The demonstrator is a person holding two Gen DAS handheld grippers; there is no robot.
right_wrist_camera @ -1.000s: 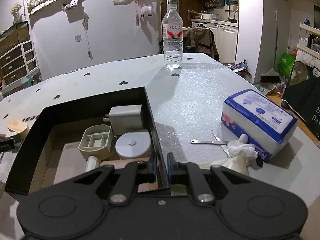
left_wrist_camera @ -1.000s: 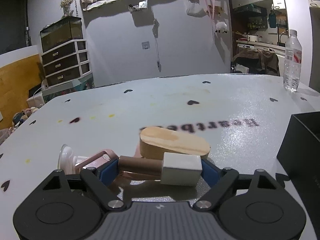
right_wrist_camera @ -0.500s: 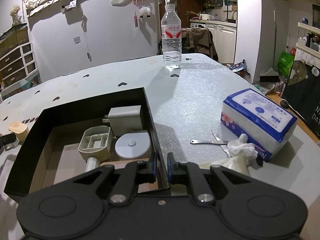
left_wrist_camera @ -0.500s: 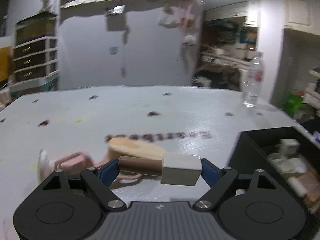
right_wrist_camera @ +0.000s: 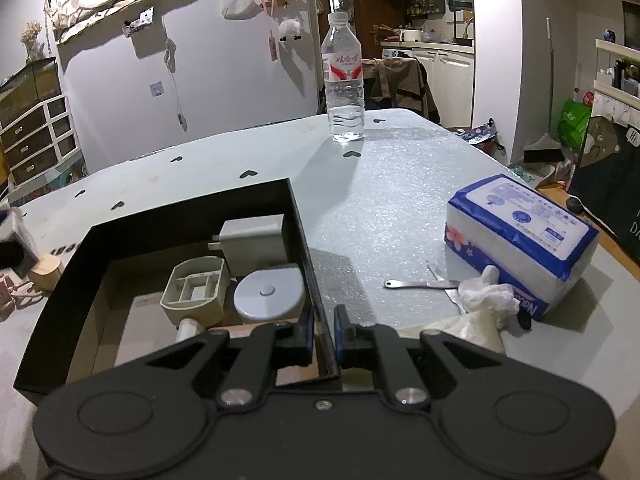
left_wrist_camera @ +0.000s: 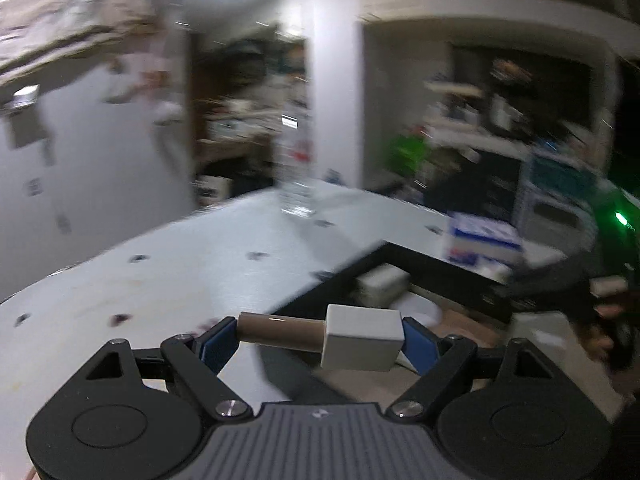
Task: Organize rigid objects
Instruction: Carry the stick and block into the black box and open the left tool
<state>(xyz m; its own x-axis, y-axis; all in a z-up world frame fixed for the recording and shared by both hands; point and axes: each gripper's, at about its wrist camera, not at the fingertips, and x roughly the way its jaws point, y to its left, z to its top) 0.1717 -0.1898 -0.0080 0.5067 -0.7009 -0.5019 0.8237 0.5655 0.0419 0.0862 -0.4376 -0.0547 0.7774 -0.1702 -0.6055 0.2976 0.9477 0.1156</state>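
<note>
My left gripper (left_wrist_camera: 316,340) is shut on a stamp-like piece with a brown cylinder handle and a white block head (left_wrist_camera: 362,338), held in the air near the left wall of the black box (left_wrist_camera: 436,276). The view is blurred by motion. My right gripper (right_wrist_camera: 322,334) is shut on the near right wall of the black box (right_wrist_camera: 302,240). Inside the box lie a white charger (right_wrist_camera: 254,240), a beige compartment tray (right_wrist_camera: 196,290) and a round white disc (right_wrist_camera: 268,296). A wooden oval block (right_wrist_camera: 46,270) and a pink item (right_wrist_camera: 8,286) lie left of the box.
A water bottle (right_wrist_camera: 345,80) stands at the far side of the table (right_wrist_camera: 400,200). A tissue pack (right_wrist_camera: 520,236), crumpled tissue (right_wrist_camera: 486,294) and a metal tool (right_wrist_camera: 416,284) lie right of the box. The table's edge runs on the right.
My left gripper has lifted the stamp-like piece off the table and swung right toward the black box. My right gripper has stayed clamped on the box wall.
</note>
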